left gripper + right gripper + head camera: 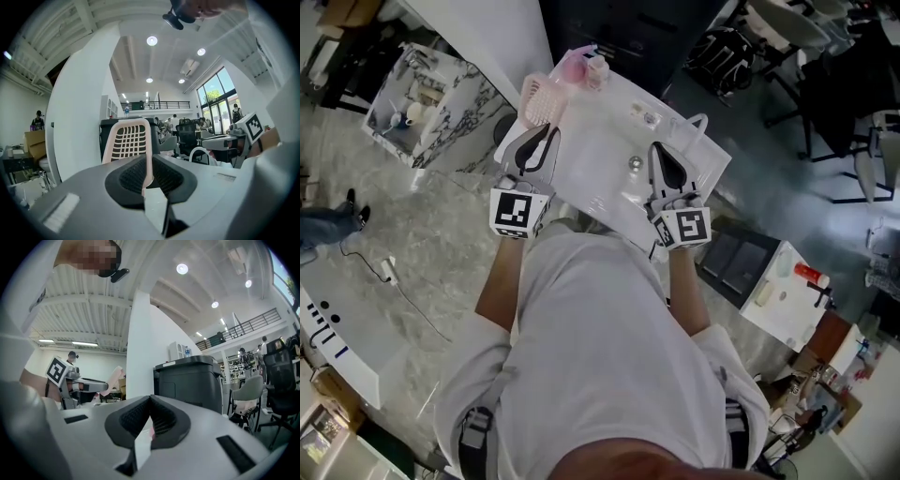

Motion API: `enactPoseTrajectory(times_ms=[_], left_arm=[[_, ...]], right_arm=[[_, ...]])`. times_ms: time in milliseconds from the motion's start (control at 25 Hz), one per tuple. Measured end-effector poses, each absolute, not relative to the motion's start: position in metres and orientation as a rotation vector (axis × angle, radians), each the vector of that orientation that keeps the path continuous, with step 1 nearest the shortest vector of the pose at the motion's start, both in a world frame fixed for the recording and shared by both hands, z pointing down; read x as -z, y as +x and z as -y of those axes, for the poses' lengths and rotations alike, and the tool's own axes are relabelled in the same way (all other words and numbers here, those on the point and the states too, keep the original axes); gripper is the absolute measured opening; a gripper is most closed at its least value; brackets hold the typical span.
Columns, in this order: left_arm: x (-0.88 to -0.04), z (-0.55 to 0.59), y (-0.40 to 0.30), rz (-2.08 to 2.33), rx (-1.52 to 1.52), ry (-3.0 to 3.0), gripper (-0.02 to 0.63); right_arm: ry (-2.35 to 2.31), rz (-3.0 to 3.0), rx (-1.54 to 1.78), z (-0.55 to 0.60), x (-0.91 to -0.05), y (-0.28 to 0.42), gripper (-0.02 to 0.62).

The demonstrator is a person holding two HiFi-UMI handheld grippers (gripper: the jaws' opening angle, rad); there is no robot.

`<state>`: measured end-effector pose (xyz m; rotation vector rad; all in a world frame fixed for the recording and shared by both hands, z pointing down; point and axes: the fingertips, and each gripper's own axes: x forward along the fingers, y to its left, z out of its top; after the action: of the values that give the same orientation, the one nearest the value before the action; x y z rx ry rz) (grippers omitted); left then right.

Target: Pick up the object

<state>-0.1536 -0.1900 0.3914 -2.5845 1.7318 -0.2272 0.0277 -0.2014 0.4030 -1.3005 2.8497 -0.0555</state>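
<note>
- The left gripper is clamped on the pink basket; in the left gripper view its jaws are pressed together on the basket's lower edge.
- The basket is seen standing upright above the left gripper, its slotted wall facing the camera.
- In the head view the basket is placed at the far left corner of the white table, just beside a pink cup and a small jar.
- Whether the basket is lifted clear of the table cannot be told.
- The right gripper is held over the table's near right part, well apart from the basket.
- In the right gripper view the right gripper is shown with jaws together; nothing held can be made out.
- A small round metal piece is seen on the table between the two grippers.
- A white loop handle is seen at the table's right edge.
- A dark grey bin is seen behind the right gripper's jaws.
</note>
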Motion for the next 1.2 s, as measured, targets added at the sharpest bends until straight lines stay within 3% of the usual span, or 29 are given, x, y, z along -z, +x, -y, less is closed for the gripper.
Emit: enactPoseTrajectory(times_ms=[440,1200], left_arm=[[-0.363,0.170,-0.153,-1.753,0.112,-2.539,0.044],[-0.318,0.127,-0.091,-1.705,-0.056,-2.475,0.044]], right_arm=[[-1.289,-2.879,-0.157,0.218,-0.360,0.034,0.000],[-1.133,-2.911,-0.166,0.178,-0.358,0.050,0.002]])
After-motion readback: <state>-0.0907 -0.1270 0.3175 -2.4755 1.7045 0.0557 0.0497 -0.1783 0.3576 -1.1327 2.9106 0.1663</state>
